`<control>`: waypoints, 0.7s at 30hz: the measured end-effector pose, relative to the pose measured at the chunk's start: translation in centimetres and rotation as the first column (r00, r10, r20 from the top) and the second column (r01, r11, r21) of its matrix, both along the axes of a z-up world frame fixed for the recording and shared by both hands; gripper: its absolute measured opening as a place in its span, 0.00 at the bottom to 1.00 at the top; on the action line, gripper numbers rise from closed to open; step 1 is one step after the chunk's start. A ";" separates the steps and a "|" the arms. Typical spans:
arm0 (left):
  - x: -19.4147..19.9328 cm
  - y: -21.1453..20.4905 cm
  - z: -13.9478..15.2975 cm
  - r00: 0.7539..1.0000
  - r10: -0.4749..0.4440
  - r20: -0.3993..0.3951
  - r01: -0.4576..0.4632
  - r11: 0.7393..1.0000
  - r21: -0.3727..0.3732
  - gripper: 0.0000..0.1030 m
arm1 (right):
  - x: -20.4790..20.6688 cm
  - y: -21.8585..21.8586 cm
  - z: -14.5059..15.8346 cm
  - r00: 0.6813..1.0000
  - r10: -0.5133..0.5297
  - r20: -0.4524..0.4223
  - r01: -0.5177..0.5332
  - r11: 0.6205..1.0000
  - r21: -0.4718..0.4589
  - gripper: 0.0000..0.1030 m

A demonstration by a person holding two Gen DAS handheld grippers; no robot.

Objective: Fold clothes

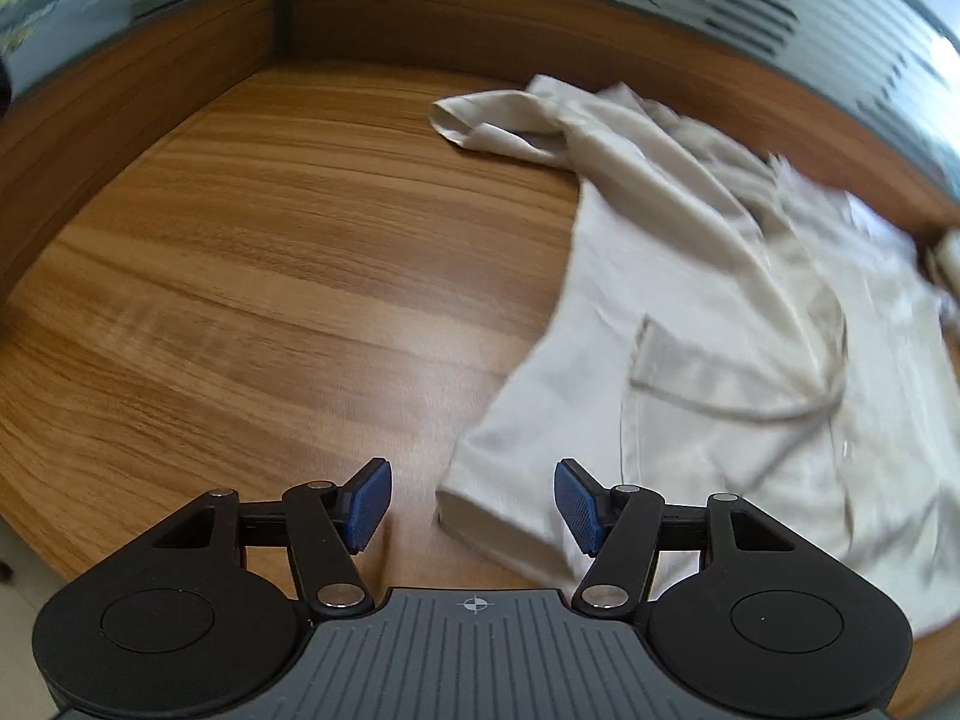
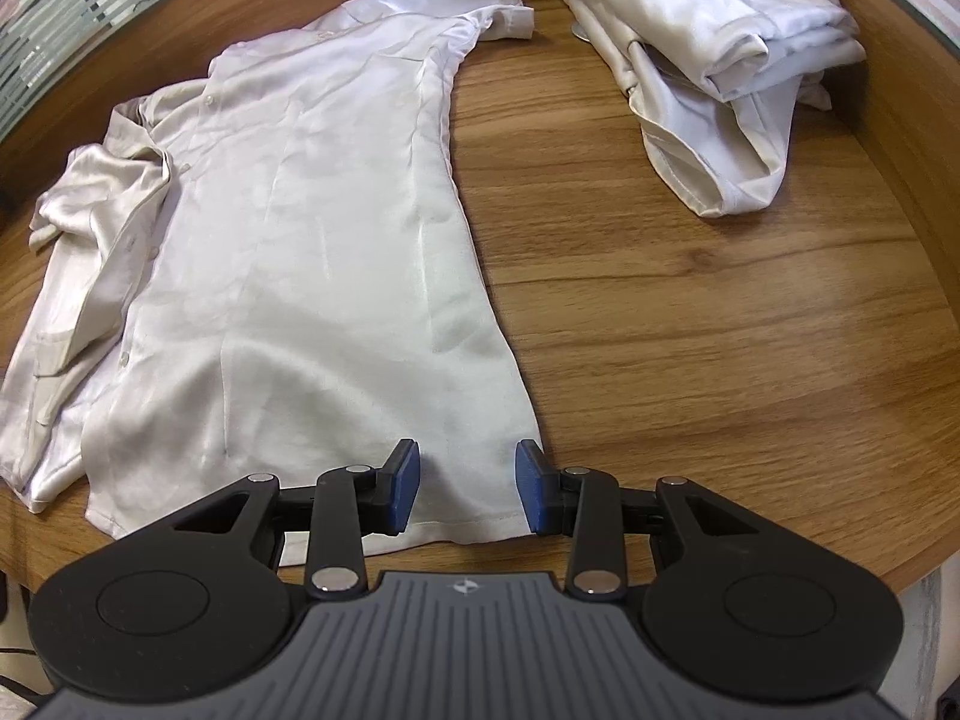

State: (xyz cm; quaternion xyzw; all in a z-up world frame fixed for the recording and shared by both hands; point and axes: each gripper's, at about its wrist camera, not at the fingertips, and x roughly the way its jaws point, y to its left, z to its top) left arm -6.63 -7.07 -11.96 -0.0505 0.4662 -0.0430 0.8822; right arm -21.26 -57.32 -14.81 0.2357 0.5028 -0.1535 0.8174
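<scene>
A cream short-sleeved button shirt (image 2: 312, 228) lies spread on the wooden table (image 2: 690, 330), collar far left, hem toward me. Its left side is folded over and rumpled. My right gripper (image 2: 468, 486) hovers over the hem's right corner, blue pads (image 2: 405, 486) apart, with flat cloth between them and no pinch visible. In the left wrist view the same shirt (image 1: 750, 312) fills the right half, blurred, one sleeve (image 1: 492, 120) reaching out at the far end. My left gripper (image 1: 474, 504) stands open above the near hem corner (image 1: 474, 498), its pads well clear of the cloth.
A heap of other cream garments (image 2: 720, 30) lies at the far right of the table. A low wooden partition (image 1: 150, 96) with striped glass above it walls the table's far sides. The table's near edge (image 2: 840, 564) runs just behind the right gripper.
</scene>
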 end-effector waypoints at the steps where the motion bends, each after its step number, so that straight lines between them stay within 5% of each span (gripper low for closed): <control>1: 0.4 0.3 -0.2 1.000 0.019 -0.007 -0.020 1.000 -0.018 0.61 | -0.1 -0.1 -0.1 1.000 -0.007 0.005 0.007 1.000 0.015 0.39; 7: 1.8 0.8 -1.4 0.997 0.036 -0.074 -0.040 0.998 -0.057 0.47 | -0.3 0.1 -0.4 1.000 -0.020 0.012 0.020 0.999 0.034 0.47; 17: 1.6 -0.2 -1.6 0.994 0.027 -0.110 -0.030 0.999 -0.026 0.46 | 0.0 -1.3 -0.9 1.000 -0.012 -0.010 0.012 0.999 -0.039 0.46; 19: 1.7 -0.5 -1.6 0.993 0.024 -0.114 -0.026 0.999 -0.018 0.36 | 0.3 -0.8 -1.2 0.999 0.024 -0.020 -0.025 0.999 -0.037 0.38; 21: 1.6 -0.9 -1.6 0.993 0.018 -0.115 -0.019 1.000 -0.001 0.15 | 0.4 -0.1 -1.2 0.998 0.056 -0.020 -0.057 0.998 -0.032 0.06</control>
